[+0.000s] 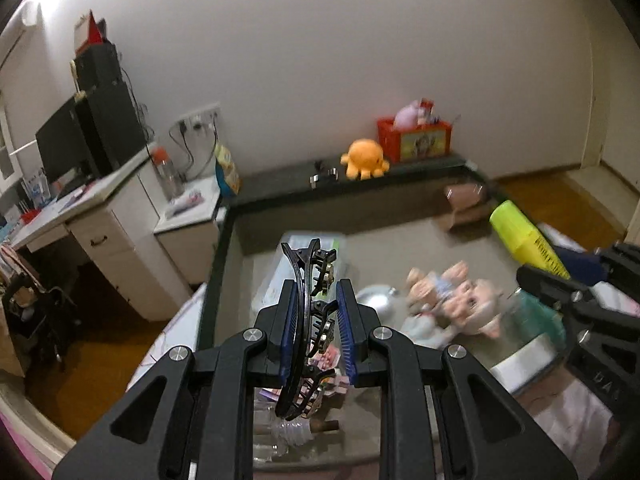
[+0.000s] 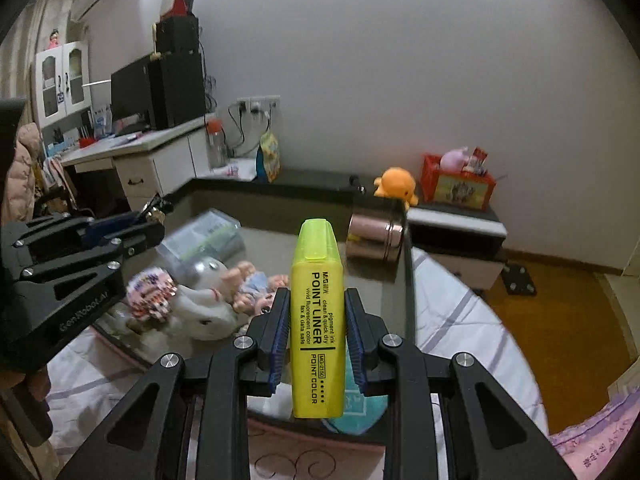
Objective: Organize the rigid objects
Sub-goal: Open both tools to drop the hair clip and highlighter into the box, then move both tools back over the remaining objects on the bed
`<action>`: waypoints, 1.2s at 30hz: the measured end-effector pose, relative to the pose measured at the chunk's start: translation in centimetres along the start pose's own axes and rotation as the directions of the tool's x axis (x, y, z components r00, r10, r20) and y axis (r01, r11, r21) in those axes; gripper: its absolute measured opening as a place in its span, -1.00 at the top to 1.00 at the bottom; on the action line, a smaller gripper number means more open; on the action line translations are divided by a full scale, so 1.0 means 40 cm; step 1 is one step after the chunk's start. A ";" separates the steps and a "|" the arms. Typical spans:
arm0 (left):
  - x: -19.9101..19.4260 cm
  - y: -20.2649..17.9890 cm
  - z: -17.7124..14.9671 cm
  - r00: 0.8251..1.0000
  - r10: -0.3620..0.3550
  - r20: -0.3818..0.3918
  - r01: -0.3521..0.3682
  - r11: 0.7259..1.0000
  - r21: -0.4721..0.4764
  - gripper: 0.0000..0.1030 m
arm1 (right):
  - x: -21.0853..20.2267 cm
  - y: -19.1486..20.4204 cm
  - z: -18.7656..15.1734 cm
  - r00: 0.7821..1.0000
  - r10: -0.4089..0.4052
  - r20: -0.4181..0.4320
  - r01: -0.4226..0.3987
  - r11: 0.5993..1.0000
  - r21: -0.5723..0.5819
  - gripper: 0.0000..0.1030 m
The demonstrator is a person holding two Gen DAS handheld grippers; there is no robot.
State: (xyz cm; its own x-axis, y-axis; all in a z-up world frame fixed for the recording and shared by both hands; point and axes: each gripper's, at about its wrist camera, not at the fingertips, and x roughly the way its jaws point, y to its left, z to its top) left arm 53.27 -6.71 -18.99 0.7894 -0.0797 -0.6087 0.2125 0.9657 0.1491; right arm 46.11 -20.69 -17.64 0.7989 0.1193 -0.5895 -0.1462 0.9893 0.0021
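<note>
On my left hand-held gripper [image 1: 318, 326] I log one long black plastic hair clip with toothed claws [image 1: 308, 320], pinched upright between the blue pads, its curved spine rising above the fingertips and its lower end hanging below them. On my right hand-held gripper [image 2: 317, 326] I log one yellow chisel-shaped plastic highlighter marked POINT LINER [image 2: 317, 320], clamped at mid-body, cap end pointing away from the camera. Both grippers hang over a grey tray with a dark raised rim [image 1: 224, 240]. In the tray I count: a clear plastic lidded box [image 2: 202, 236] towards the far left corner, a white plush rabbit [image 2: 208, 312], a pink plush doll lying against it [image 2: 252, 286], a pink patterned round item beside the rabbit [image 2: 152, 294], too blurred to identify, and a pink metallic canister [image 2: 374, 236] near the far right rim. Behind the tray, on a dark ledge, sit an orange plush octopus [image 1: 365, 158] and a red storage box holding toys [image 1: 416, 140].
</note>
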 end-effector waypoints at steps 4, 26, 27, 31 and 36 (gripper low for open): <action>0.028 0.005 -0.005 1.000 -0.003 -0.027 0.002 1.000 -0.021 0.61 | 0.045 -0.011 -0.006 0.999 0.012 -0.034 -0.012 1.000 0.006 0.48; -0.353 0.068 -0.035 0.970 0.047 0.238 -0.021 0.994 -0.111 -0.99 | -0.304 0.048 -0.007 0.974 -0.012 0.228 0.003 0.999 0.036 -0.70; -0.381 0.070 -0.045 0.966 0.052 0.252 -0.023 0.993 -0.117 -1.00 | -0.332 0.058 -0.015 0.968 0.000 0.250 -0.008 0.999 0.031 -0.75; -0.496 0.068 -0.106 0.953 0.074 0.295 -0.034 0.990 -0.136 -1.00 | -0.423 0.096 -0.052 0.955 0.031 0.293 -0.041 0.999 0.026 -1.00; -0.631 0.058 -0.194 0.935 0.063 0.349 0.000 0.984 -0.178 -1.00 | -0.535 0.140 -0.118 0.937 0.026 0.348 -0.037 0.999 0.023 -1.00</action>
State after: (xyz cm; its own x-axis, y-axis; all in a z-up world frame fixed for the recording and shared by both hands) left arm 29.38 -0.55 -9.31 0.9524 -0.0995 -0.2881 0.1064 0.9943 0.0086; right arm 25.45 -18.10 -8.84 0.9480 0.1671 -0.2709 -0.1617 0.9859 0.0423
